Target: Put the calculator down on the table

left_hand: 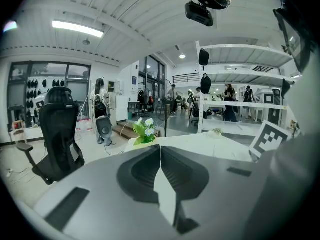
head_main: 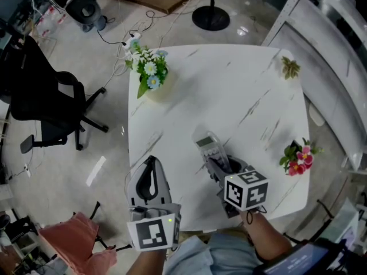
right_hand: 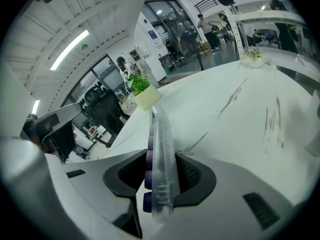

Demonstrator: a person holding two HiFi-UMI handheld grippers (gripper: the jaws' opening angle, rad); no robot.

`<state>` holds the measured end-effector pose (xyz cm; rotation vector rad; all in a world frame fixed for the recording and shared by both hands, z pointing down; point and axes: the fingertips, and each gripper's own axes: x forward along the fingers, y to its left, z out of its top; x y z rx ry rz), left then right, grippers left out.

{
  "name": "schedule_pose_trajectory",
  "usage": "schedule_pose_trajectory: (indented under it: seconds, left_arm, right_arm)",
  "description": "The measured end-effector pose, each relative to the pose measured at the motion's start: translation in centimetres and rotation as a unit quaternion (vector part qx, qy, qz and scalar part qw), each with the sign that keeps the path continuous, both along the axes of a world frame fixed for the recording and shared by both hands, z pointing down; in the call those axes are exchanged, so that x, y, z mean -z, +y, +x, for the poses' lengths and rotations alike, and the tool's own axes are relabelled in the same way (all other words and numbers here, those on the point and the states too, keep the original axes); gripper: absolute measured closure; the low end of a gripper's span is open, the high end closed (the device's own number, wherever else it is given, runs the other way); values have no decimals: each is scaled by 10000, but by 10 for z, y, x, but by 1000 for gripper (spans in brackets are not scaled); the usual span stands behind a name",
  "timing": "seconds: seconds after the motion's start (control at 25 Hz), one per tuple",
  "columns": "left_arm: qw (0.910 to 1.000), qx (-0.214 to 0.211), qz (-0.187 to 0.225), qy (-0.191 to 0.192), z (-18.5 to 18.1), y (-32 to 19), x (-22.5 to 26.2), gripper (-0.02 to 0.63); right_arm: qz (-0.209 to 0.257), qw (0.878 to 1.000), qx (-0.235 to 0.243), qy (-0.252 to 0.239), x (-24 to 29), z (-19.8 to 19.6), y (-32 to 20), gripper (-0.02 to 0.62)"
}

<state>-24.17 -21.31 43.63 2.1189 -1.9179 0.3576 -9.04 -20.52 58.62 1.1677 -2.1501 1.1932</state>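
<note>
Black office chair (head_main: 43,99) (wheeled) on glossy floor (head_main: 63,50).

The left gripper (left_hand: 160,147) has its 2 grey jaws closed together with nothing between them. Past them lies a white table (left_hand: 210,142) with a pot of white and blue flowers (left_hand: 145,130) at its near corner. A black office chair (left_hand: 60,134) stands at the left. A cube with a square marker (left_hand: 271,137) shows at the right. White shelving (left_hand: 240,104) rises behind the table.
</note>
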Motion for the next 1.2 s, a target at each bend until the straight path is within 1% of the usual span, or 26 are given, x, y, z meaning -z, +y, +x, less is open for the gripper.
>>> schedule_pose_trajectory:
  seconds: [0.24, 0.44, 0.64, 0.84, 0.92, 1.2]
  left_arm:
    - [10000, 5, 14, 14, -2, -1, 2, 597]
    - [10000, -21, 29, 15, 0, 0, 3, 597]
    - [9999, -45, 99, -18, 4, -1, 7, 597]
    - [9999, -104, 83, -3, 10, 0, 6, 597]
    - [9999, -93, 125, -51, 10, -3, 9, 597]
    - [9999, -105, 92, -40, 13, -1, 6, 597]
  right_arm:
    - [128, 9995, 127, 248, 2, 1, 1, 434]
    - [193, 9987, 229, 422, 1, 7, 1, 416]
    - [188, 9983, 167, 517, -1, 18, 2, 390]
    - [221, 9978, 98, 611, -3, 27, 1, 371]
    - [231, 9978, 64, 615, -3, 29, 0, 368]
    - [234, 9981, 9, 576, -6, 35, 0, 357]
